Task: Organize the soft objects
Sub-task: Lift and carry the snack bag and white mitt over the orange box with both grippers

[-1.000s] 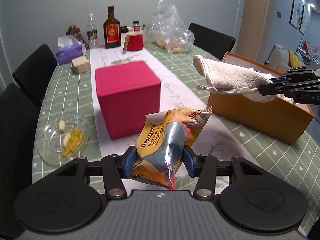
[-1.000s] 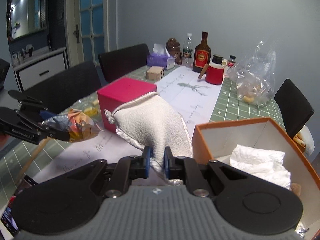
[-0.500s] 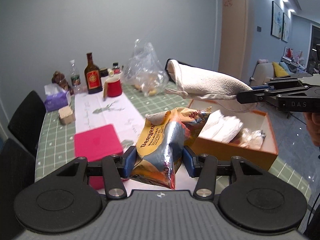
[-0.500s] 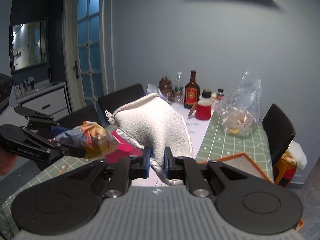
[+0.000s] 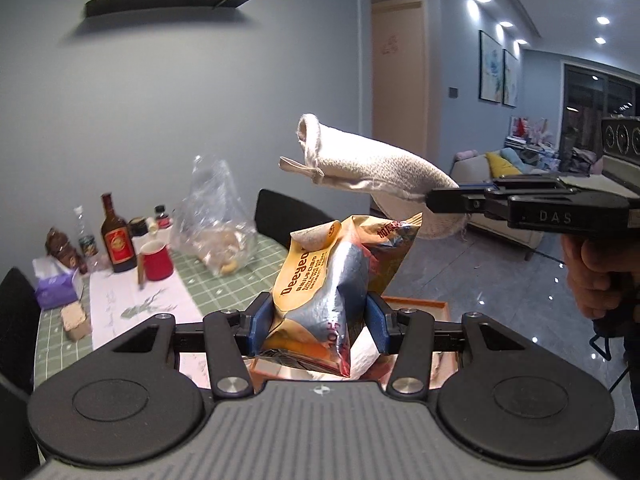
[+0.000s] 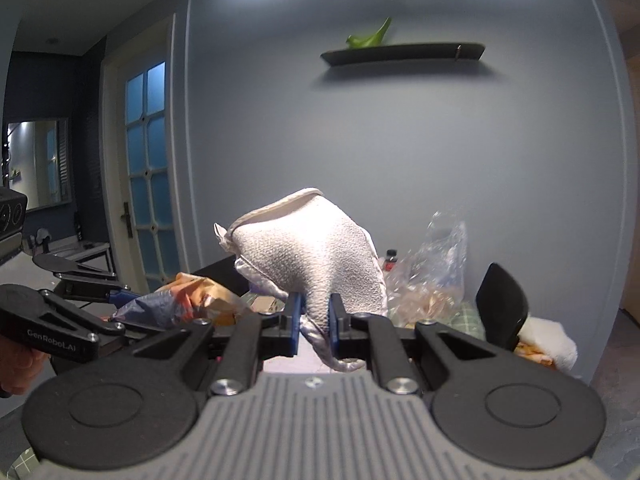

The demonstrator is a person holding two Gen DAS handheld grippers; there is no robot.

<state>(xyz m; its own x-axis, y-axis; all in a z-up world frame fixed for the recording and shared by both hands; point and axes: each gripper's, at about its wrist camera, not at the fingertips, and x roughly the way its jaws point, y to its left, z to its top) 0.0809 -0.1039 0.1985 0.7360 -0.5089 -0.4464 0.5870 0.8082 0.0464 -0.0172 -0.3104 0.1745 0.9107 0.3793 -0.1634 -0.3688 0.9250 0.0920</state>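
My left gripper [image 5: 318, 326] is shut on a yellow and silver snack bag [image 5: 332, 288] and holds it high in the air. The orange box [image 5: 416, 305] lies just below and behind the bag, mostly hidden. My right gripper [image 6: 314, 324] is shut on a white terry cloth mitt [image 6: 312, 256], held up above the table. In the left wrist view the mitt [image 5: 368, 164] hangs from the right gripper [image 5: 430, 200] above and right of the bag. In the right wrist view the left gripper [image 6: 116, 300] with the snack bag [image 6: 180, 300] is at the lower left.
The table [image 5: 208, 288] with a green checked cloth holds a brown bottle [image 5: 117, 236], a red mug [image 5: 157, 265], a clear plastic bag [image 5: 214, 220], a purple tissue box [image 5: 54, 290] and a small wooden block [image 5: 75, 316]. Black chairs [image 5: 288, 216] stand around it.
Both grippers have risen and tilted upward with the bag and the mitt. The table and the orange box have dropped low in both views. The red box is out of sight.
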